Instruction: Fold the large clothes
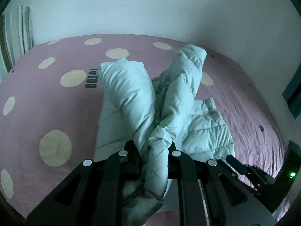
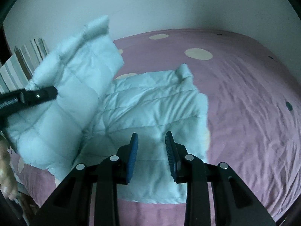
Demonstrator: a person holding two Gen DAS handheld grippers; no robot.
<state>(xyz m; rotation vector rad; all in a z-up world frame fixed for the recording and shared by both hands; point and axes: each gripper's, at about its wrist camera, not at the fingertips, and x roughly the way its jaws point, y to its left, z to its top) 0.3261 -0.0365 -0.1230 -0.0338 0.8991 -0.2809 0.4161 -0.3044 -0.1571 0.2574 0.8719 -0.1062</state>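
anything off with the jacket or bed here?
Nothing damaged. The puffer jacket is mid-fold: the left claw pinches a bunched cuff, holding one sleeve off the pink spotted bedspread. The right claw is open, empty. The bedspread is wrinkled.

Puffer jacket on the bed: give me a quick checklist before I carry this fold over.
1. Left hand-held gripper clamped on the puffer jacket: ok, padded fabric bunched between its fingers.
2. Lifted flap clear of the bed: ok, raised above the flat part.
3. Right hand-held gripper free: ok, jaws apart, nothing between them.
4. Flat part of the jacket lying smooth: ok, only light wrinkles.
5. Landing area clear: ok, nothing lies on the flat part.
6. Far sleeve tucked in: cannot tell, hidden by the raised fabric.
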